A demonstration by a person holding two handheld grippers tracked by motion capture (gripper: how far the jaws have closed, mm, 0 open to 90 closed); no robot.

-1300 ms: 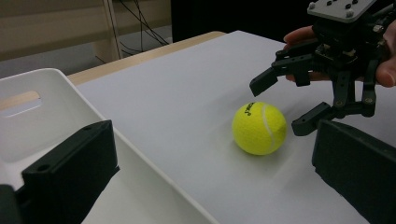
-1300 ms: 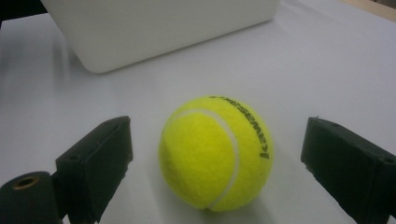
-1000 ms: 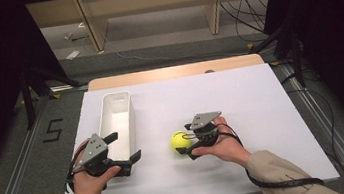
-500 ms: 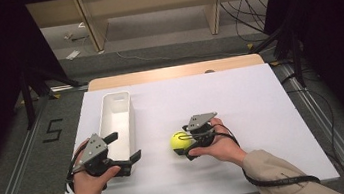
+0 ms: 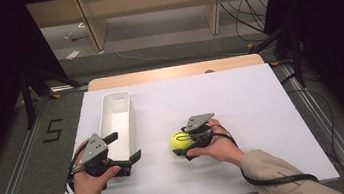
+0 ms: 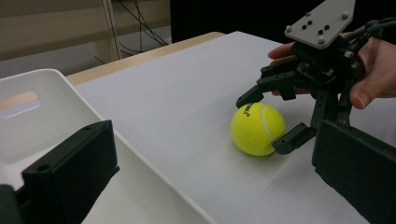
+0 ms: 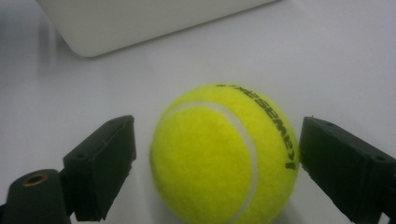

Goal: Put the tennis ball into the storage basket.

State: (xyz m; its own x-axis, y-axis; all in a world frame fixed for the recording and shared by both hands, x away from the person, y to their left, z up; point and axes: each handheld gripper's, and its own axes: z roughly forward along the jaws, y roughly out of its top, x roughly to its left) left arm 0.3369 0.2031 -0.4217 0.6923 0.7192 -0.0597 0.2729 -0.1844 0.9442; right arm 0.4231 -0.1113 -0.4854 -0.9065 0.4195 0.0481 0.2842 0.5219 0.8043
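Tennis ball [image 7: 224, 156] with unreadable black lettering sits between the closing, not-yet-touching right claw [image 7: 219, 172].

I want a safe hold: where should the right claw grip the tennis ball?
Grip the tennis ball across its widest middle, coming level from the person's side as the right claw stands now. It is round, so pads above or below the middle could slip off.

White bench [image 5: 241, 98], wooden strip along far edge. On it: long white bin [image 5: 117, 119] at left, lengthwise; yellow tennis ball [image 5: 181, 141] resting near centre-front, well apart from the bin.
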